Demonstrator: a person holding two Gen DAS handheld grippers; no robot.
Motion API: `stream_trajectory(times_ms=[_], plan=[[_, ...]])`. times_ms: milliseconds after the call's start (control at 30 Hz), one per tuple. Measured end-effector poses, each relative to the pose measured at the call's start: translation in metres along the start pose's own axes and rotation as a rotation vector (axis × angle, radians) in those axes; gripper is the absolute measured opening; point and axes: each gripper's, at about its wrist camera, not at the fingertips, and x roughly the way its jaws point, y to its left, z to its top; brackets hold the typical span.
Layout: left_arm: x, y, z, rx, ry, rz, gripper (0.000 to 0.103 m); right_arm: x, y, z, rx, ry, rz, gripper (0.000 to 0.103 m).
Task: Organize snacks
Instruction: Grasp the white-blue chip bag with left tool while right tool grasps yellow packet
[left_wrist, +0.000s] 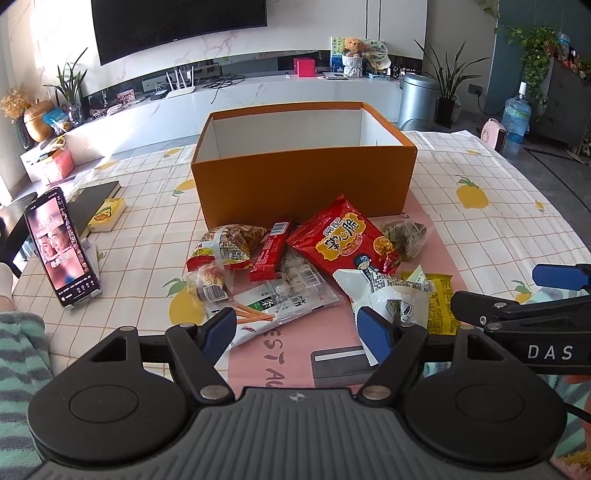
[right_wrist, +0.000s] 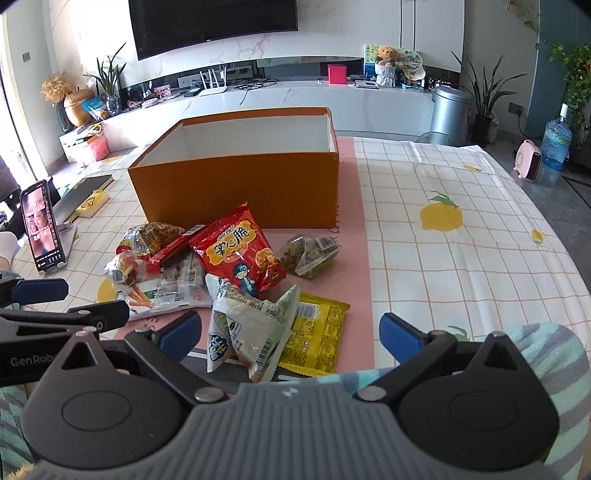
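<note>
Our left gripper (left_wrist: 301, 328) and right gripper (right_wrist: 291, 332) gape wide, gripping nothing; the white crinkled snack packet (right_wrist: 245, 332) lies just ahead, among nine packets, before one orange cardboard box (left_wrist: 303, 181).

- One orange box (left_wrist: 303, 181), open at the top.
- Two red snack packets: one large bag (left_wrist: 345, 240) and one slim bar (left_wrist: 271, 251).
- One yellow packet (right_wrist: 317, 332).
- One white crumpled bag (right_wrist: 247, 332).
- Two clear bags of brown snacks, one on the left (left_wrist: 231, 242) and one on the right (left_wrist: 404, 234) of the heap.
- One clear pack of pale pieces (left_wrist: 299, 280).
- One white-and-green packet (left_wrist: 258, 312).
- One small twisted wrapper (left_wrist: 208, 284).
- One phone (left_wrist: 61, 251) on a stand.
- Two grippers: left gripper (left_wrist: 301, 326) and right gripper (right_wrist: 290, 334).
</note>
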Motion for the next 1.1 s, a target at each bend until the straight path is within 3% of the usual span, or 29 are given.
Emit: stream_trajectory(times_ms=[200,267,367,567,667,767,867,1100], plan=[[0.008,0.0,-0.001,-0.008,0.029,-0.058,0.077,0.007,-0.003,-0.002,-0.018,-0.001,0.009,0.098],[0.011,-0.001,-0.003,-0.016,0.034,-0.096,0.07,0.01,-0.006,-0.003,-0.018,0.0,0.009,0.088],[0.017,-0.007,-0.006,-0.005,0.046,-0.154,0.063,0.018,-0.014,-0.006,-0.005,0.022,0.032,0.08],[0.035,-0.02,-0.008,-0.015,0.061,-0.245,0.063,0.038,-0.026,-0.014,0.03,0.079,0.049,0.062],[0.045,-0.02,-0.005,-0.068,0.068,-0.279,0.064,0.049,-0.034,-0.016,0.057,0.109,0.045,0.061],[0.054,-0.023,-0.001,-0.115,0.066,-0.307,0.075,0.061,-0.041,-0.018,0.083,0.135,0.042,0.061],[0.066,-0.027,0.003,-0.144,0.079,-0.31,0.079,0.069,-0.04,-0.017,0.06,0.14,0.042,0.063],[0.098,-0.03,0.006,-0.186,0.149,-0.293,0.079,0.09,-0.039,-0.016,0.05,0.167,0.083,0.067]])
